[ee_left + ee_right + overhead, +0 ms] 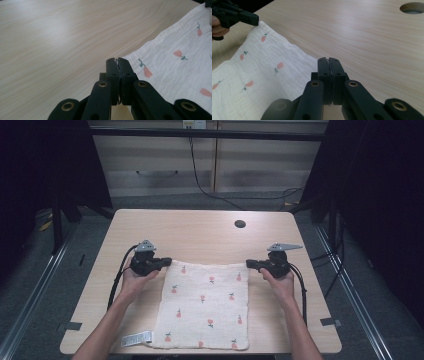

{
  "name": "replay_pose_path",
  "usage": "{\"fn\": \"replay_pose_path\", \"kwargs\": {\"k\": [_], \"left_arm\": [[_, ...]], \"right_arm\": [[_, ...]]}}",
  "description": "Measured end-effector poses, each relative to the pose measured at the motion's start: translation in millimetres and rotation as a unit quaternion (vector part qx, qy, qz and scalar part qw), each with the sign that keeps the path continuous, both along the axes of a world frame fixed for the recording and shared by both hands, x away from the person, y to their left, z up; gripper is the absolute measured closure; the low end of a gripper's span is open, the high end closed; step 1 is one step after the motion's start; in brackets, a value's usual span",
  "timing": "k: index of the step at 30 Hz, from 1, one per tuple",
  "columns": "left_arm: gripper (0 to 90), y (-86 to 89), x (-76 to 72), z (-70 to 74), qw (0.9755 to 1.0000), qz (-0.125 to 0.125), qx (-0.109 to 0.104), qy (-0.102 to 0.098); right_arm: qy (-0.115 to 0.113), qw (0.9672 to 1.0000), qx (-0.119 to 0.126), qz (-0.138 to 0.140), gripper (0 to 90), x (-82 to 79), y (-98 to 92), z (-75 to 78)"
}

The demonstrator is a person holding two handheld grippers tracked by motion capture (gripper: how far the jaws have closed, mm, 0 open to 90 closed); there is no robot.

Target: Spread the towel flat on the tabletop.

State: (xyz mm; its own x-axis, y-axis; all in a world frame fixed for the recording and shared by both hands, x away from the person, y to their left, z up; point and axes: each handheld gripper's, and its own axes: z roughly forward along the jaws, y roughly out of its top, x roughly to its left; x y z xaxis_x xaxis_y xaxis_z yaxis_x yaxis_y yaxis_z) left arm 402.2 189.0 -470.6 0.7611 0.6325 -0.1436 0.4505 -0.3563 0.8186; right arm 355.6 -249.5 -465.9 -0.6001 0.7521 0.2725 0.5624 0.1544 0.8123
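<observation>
With both far corners of the white tulip-print cloth (205, 305) pinched, the left gripper (167, 262) and right gripper (250, 264) clamped together on it, lifting evenly and keeping that edge taut should fold it cleanly. It lies flat on the pale wooden table (200, 227), probably unwrinkled; a dark cabinet-lined room lies beyond.

White tulip-print cloth (205, 305) lies flat on table, far corners pinched.

Pale wood-grain counter (200, 227) with a round cable hole (240, 224) near its far edge. Beyond it, light wooden cabinets (160, 165); black cable (200, 185) trailing down.
</observation>
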Motion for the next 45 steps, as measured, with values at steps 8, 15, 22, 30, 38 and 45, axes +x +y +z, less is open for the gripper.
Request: {"fn": "replay_pose_path", "kwargs": {"k": [8, 15, 22, 30, 38, 45], "left_arm": [[88.2, -0.5, -5.3, 18.3, 0.9994, -0.008, -0.028, -0.02], [88.3, 2.5, -7.9, 31.6, 0.9984, -0.01, -0.046, -0.032], [88.2, -1.5, -14.4, 45.3, 0.9969, -0.008, -0.065, -0.043], [88.2, -10.5, -9.3, 75.5, 0.9953, -0.004, -0.067, -0.069], [88.2, -12.3, -6.9, 91.3, 0.9946, 0.0, -0.065, -0.081], [88.2, -3.0, -13.7, 72.1, 0.9968, 0.001, -0.051, -0.061]], "right_arm": [[-0.027, 0.9994, 0.02, -0.012, 89.0, -6.0, -10.7, 15.3], [-0.044, 0.9985, 0.031, -0.011, 89.1, -8.9, -13.5, 26.8], [-0.065, 0.9967, 0.046, -0.015, 89.1, -8.4, -13.1, 46.5], [-0.074, 0.9952, 0.061, -0.018, 89.1, -0.3, -15.7, 64.0], [-0.09, 0.994, 0.058, -0.019, 89.1, 0.9, -19.8, 83.4], [-0.073, 0.9958, 0.056, 0.001, 89.1, -13.5, -19.1, 66.8]]}}
